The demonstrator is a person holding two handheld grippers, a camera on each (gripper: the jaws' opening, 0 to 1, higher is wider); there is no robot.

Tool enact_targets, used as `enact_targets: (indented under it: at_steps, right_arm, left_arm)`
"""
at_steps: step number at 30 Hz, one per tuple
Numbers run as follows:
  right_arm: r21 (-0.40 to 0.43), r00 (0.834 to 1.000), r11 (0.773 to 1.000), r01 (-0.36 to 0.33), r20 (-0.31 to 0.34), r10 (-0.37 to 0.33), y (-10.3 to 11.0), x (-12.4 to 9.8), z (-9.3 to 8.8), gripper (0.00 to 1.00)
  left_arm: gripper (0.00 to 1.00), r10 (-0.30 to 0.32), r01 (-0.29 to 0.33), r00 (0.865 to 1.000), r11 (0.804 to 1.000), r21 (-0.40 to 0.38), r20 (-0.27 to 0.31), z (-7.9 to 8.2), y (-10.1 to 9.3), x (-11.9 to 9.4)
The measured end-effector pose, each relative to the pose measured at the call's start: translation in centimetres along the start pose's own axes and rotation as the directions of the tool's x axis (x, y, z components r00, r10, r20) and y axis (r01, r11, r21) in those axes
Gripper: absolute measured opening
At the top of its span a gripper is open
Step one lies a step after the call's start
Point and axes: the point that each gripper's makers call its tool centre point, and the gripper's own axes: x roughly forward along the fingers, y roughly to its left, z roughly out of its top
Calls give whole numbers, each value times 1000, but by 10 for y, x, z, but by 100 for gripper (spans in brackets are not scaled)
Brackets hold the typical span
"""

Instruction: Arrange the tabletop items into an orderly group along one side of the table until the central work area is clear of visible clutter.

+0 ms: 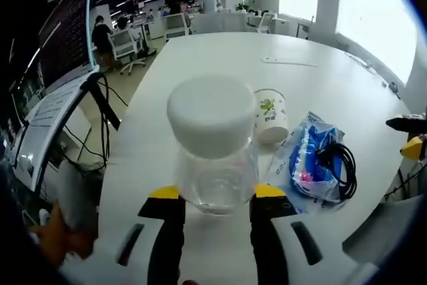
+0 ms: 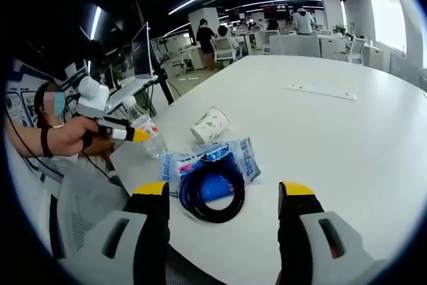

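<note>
My left claw [image 1: 218,195] grips the jar [image 1: 215,145] on the tabletop [image 1: 320,45]; cup [image 1: 271,115] and packet [image 1: 310,159] lie beside it. My right claw [image 2: 223,195] hangs released over the cable [image 2: 212,191].

No legible text; print on paper cup [image 1: 271,115] and blue packet [image 2: 243,158] unreadable.

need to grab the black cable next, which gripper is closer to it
Right. The right gripper is open with the black cable just ahead of its jaws; the left gripper is off to the side, shut on the clear jar.
</note>
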Motion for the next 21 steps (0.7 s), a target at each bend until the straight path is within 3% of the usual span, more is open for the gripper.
enact_targets:
  at_steps: [8, 14, 21]
  right_arm:
    - [3, 1000, 1000, 3, -5, -3, -1, -1, -3, 66]
    - [8, 1000, 1000, 4, -6, -4, -1, 0, -5, 66]
    - [4, 1000, 1000, -2, -11, 2, 2, 3, -6, 66]
  left_arm:
    - [37, -14, 14, 1000, 1000, 22, 1, 0, -1, 0]
    - [38, -62, 61, 998, 996, 61, 14, 0, 0, -2]
    - [45, -175, 166, 983, 976, 141, 58, 7, -6, -7]
